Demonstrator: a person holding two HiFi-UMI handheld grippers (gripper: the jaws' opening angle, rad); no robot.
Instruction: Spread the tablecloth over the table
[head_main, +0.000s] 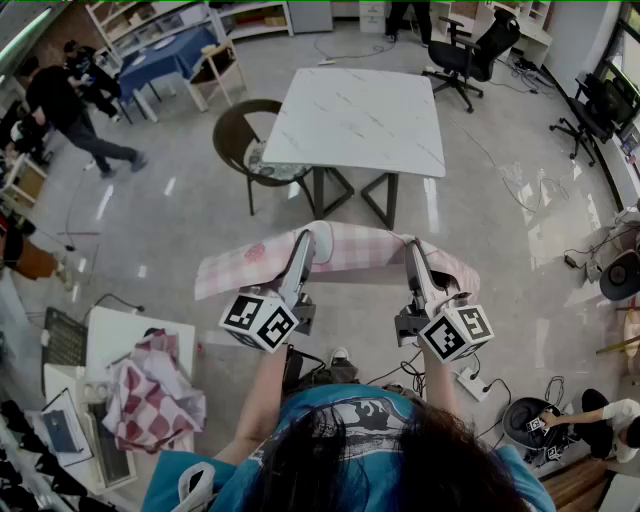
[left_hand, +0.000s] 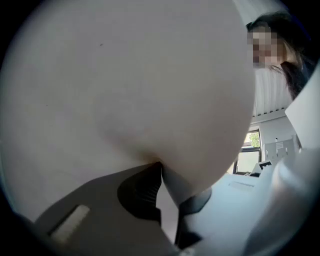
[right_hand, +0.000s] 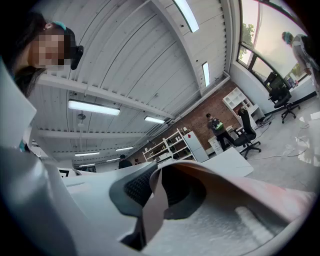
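**Tablecloth held clear of the table, pinched at both ends**

Head view: The left gripper (head_main: 304, 240) and right gripper (head_main: 412, 246) are held side by side, each with its marker cube nearest the person. A soft tablecloth (head_main: 350, 248) in a pale pink and white check hangs stretched between them. Its loose ends droop beyond each gripper, to the left and to the right. The cloth is in the air on the near side of the table (head_main: 355, 115) and does not touch it. The table has a square white top with faint marble veining on dark angular legs. A round-backed brown chair (head_main: 238, 130) is tucked against its left side. At near left, a crumpled red and white checked cloth (head_main: 150, 395) lies on a small white stand.

Left gripper view: The tablecloth (left_hand: 125, 90) fills most of the frame as a smooth, pale, bulging surface. The left gripper (left_hand: 162, 172) has its jaws nearly together, nipping a thin fold between dark ribbed pads (left_hand: 142, 192).

Right gripper view: The right gripper (right_hand: 152, 192) is likewise almost closed, with a narrow edge of tablecloth (right_hand: 260, 192) clamped between its jaws. The cloth curls over the right-hand jaw. The table's flat white top (right_hand: 227, 162) lies beyond.
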